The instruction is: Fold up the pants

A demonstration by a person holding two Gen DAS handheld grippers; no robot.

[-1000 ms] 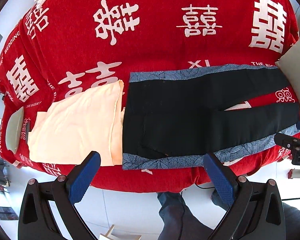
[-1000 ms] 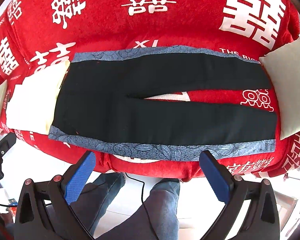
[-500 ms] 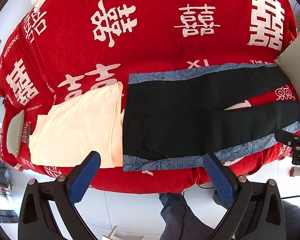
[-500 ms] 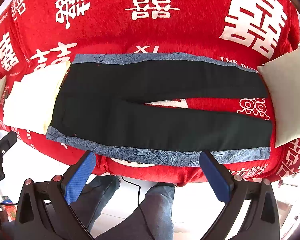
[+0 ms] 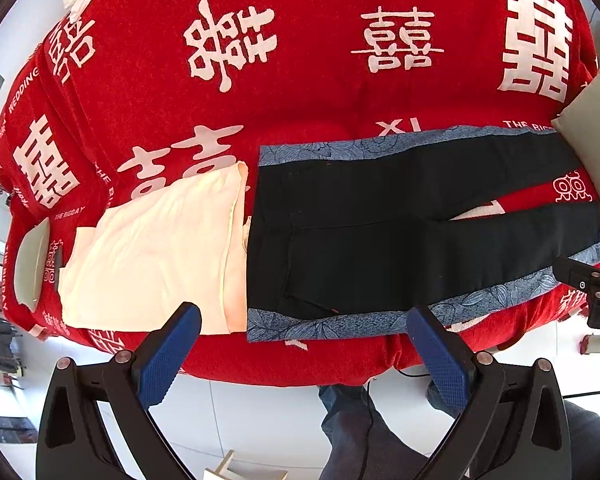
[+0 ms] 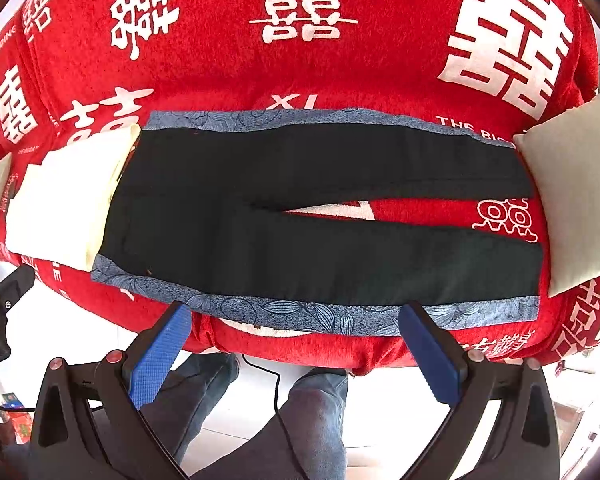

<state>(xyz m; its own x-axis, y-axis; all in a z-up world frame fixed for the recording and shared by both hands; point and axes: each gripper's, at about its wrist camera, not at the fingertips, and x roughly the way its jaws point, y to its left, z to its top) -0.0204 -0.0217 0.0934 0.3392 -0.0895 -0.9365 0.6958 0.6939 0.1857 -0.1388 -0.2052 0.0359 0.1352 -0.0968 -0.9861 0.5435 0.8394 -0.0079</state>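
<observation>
While the pants [image 6: 324, 220] lie flat and unfolded on the red blanket [image 6: 220, 60], the left gripper [image 5: 300, 328] and right gripper [image 6: 296, 322] hover wide open, empty; next they must pinch the near edge.

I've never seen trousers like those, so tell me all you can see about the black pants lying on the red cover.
The black pants lie flat and unfolded on the red cover, waist at the left, legs running right and parted in a narrow V that shows the cover between them. A blue-grey leaf-patterned band runs down each outer side. The fabric looks soft and smooth. The waist meets a folded cream garment; the far leg's cuff reaches a pale cushion. Neither gripper touches them.
</observation>
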